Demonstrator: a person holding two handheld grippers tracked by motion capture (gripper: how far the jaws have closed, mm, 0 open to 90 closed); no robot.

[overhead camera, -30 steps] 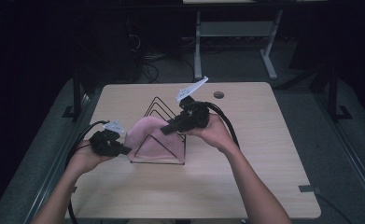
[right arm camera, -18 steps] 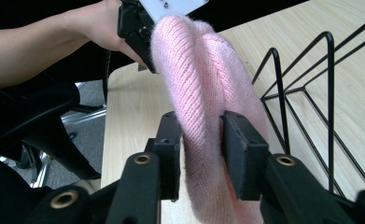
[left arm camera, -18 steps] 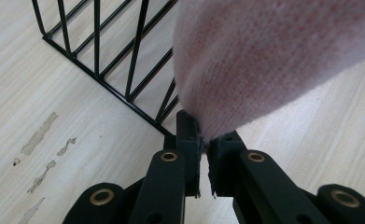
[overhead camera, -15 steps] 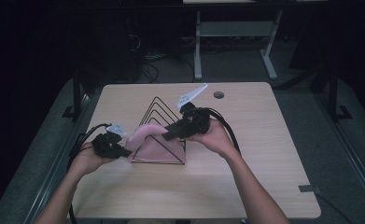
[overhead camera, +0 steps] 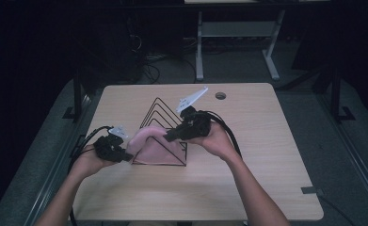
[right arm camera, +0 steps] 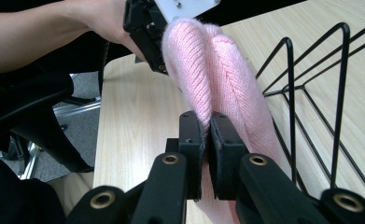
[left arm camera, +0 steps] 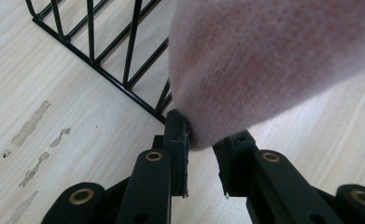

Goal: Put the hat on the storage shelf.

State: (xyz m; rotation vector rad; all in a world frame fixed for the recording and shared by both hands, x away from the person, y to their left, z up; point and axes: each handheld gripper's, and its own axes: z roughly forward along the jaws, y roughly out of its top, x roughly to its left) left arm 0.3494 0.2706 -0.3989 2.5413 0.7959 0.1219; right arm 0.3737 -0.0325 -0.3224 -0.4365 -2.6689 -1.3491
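So the pink knit [overhead camera: 154, 146] is draped over the front of the wire rack [overhead camera: 162, 123], which sits mid-surface [overhead camera: 266, 155], and it's stretched between both grippers. It looks soft, light and floppy, the kind of thing that sags wherever you're not holding it, and stretchy too, so grab a folded edge or a bunched bit, not a single layer.

The right gripper [right arm camera: 206, 140] sits over the rack's right side, jaws just closed and clamped tight on a fold of the knit, hand wrapped round the body, wrist angled down and towards the rack. The left gripper [left arm camera: 202, 154] is just left of the rack, low to the surface. Its jaws have just eased apart a little, with the knit's end tucked between them, one pad touching, the other barely off it. I'd call that loose.
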